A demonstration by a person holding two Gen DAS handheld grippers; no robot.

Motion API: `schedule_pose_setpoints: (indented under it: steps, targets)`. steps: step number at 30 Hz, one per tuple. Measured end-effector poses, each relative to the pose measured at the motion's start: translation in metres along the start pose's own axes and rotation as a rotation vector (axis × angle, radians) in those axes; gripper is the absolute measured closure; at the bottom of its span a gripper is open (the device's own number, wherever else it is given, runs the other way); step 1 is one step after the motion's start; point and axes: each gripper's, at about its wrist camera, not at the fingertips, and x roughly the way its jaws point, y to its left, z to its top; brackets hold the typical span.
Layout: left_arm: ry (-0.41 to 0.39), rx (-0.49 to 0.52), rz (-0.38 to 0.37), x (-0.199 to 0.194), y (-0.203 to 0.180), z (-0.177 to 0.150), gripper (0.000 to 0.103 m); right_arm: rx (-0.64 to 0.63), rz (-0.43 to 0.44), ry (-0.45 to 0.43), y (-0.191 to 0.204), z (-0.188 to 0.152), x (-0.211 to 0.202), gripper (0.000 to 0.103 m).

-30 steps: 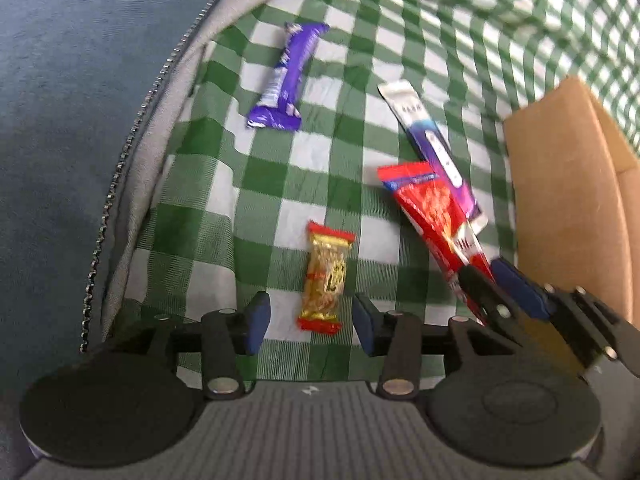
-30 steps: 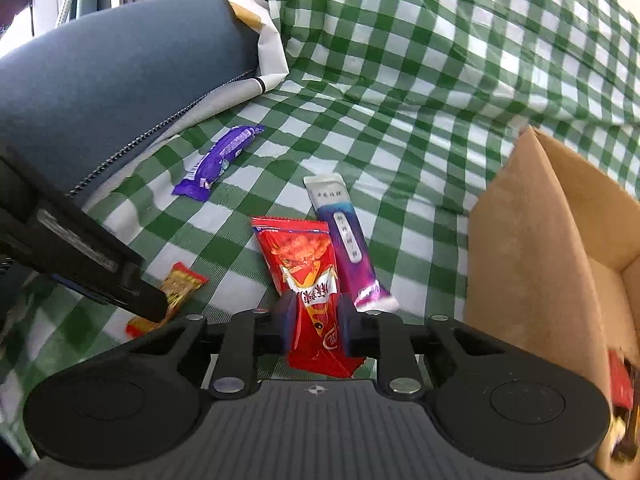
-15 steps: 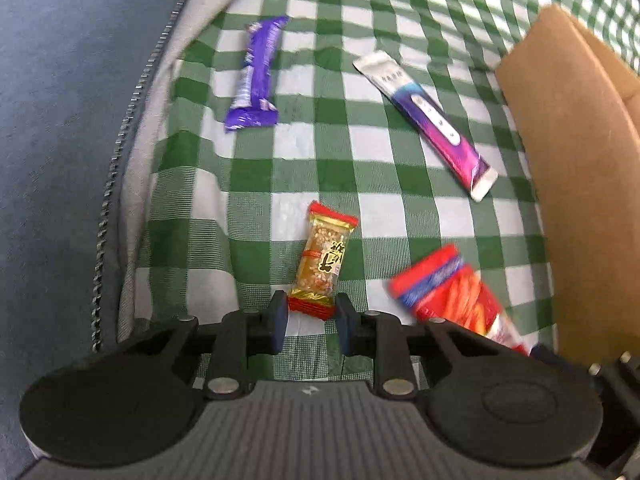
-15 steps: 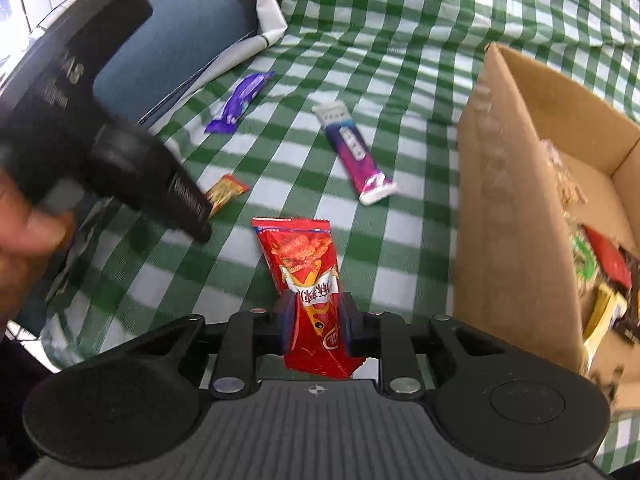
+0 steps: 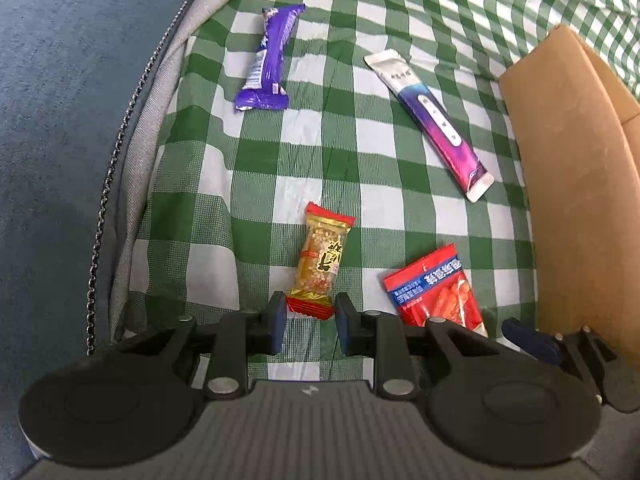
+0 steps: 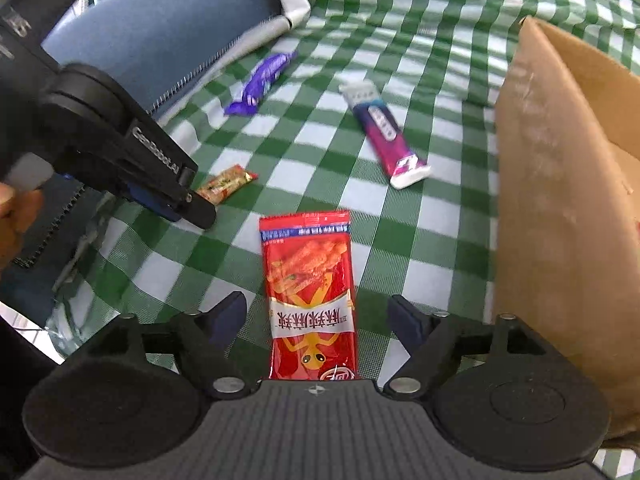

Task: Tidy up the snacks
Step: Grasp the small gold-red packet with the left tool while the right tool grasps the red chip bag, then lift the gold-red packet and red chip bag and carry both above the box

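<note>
A gold candy with red ends (image 5: 320, 256) lies on the green checked cloth, and my left gripper (image 5: 310, 316) is shut on its near end. The same candy (image 6: 226, 184) shows in the right wrist view beside the left gripper's fingertips (image 6: 196, 210). A red snack packet (image 6: 312, 280) lies flat on the cloth between the pads of my right gripper (image 6: 318, 318). Its jaws are opening and stand well clear of the packet's sides. The red packet (image 5: 436, 292) sits just right of the candy. A cardboard box (image 6: 560, 200) stands at the right.
A purple bar (image 5: 270, 60) and a purple-and-white stick sachet (image 5: 432, 120) lie farther out on the cloth. The box wall (image 5: 572, 200) rises close on the right. A blue-grey cushion with a zip (image 5: 60, 120) borders the cloth on the left. A hand (image 6: 12, 220) holds the left gripper.
The left jaws closed onto the candy's near end. The right gripper moved the red packet nearer the box, then its jaws spread and let the packet go onto the cloth.
</note>
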Motion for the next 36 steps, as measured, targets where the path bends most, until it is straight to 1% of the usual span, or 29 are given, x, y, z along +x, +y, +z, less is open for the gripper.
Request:
schedule_pose_setpoints:
  steps: [4,7,8,9,10,13,15,16,21,25,31,36]
  targets:
    - [0.000,-0.008,0.009,0.003,0.000,0.003,0.072,-0.005,-0.012,0.032,0.002,-0.001,0.011,0.024]
    - [-0.001,0.002,0.020,0.006,-0.004,0.004,0.071,-0.040,-0.033,0.050,0.006,-0.004,0.017,0.027]
    - [0.000,0.009,0.025,0.007,-0.006,0.004,0.070,-0.051,-0.035,0.044,0.008,-0.005,0.016,0.030]
    - [-0.001,0.015,0.028,0.007,-0.007,0.004,0.069,-0.059,-0.031,0.039,0.009,-0.005,0.016,0.038]
    - [-0.003,0.021,0.031,0.008,-0.008,0.005,0.068,-0.068,-0.022,0.033,0.010,-0.006,0.014,0.051]
    - [-0.007,0.040,0.041,0.010,-0.011,0.005,0.068,-0.106,-0.020,0.023,0.013,-0.008,0.010,0.057]
    - [-0.010,0.054,0.048,0.010,-0.013,0.004,0.069,-0.115,-0.016,0.018,0.014,-0.009,0.008,0.058]
    - [-0.014,0.058,0.055,0.009,-0.013,0.003,0.074,-0.117,-0.016,0.014,0.014,-0.009,0.006,0.059]
    - [-0.044,0.053,0.072,0.003,-0.013,0.003,0.075,-0.073,-0.037,-0.028,0.007,-0.006,-0.005,0.061]
    - [-0.069,0.029,0.051,-0.003,-0.011,0.005,0.075,-0.043,-0.069,-0.072,0.001,-0.003,-0.014,0.061]
    - [-0.113,0.000,0.011,-0.012,-0.011,0.007,0.075,-0.009,-0.133,-0.085,-0.009,-0.002,-0.017,0.061]
    - [-0.162,-0.021,-0.009,-0.021,-0.012,0.009,0.075,0.017,-0.144,-0.101,-0.014,-0.001,-0.020,0.061]
